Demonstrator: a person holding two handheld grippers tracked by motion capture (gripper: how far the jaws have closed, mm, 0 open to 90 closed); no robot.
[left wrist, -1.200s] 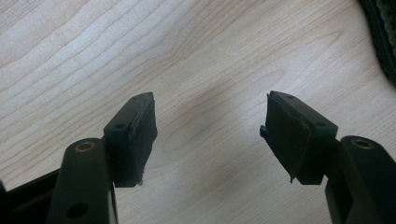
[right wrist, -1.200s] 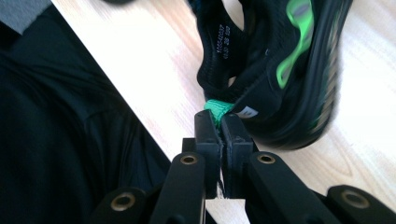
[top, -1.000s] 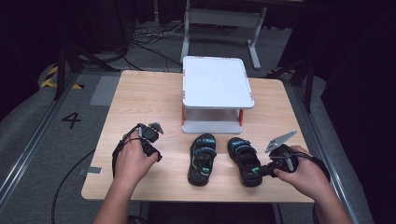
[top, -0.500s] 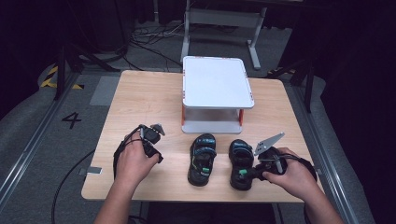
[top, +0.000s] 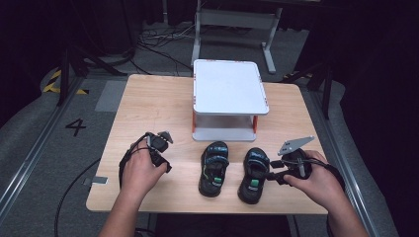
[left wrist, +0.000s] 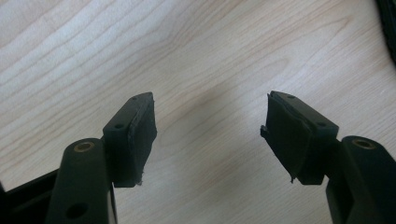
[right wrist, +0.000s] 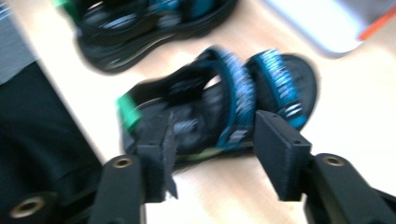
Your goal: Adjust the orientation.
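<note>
At lower right, the right gripper, jaws just opening off the right sandal, should be withdrawn straight.

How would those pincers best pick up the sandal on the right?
Probably by the raised blue straps of the right sandal, coming from its outer side where the right gripper already waits open. The straps arch above the flat sole, leaving room for a jaw beneath.

matt wood table, strappy cloth sandal — rubbery
</note>
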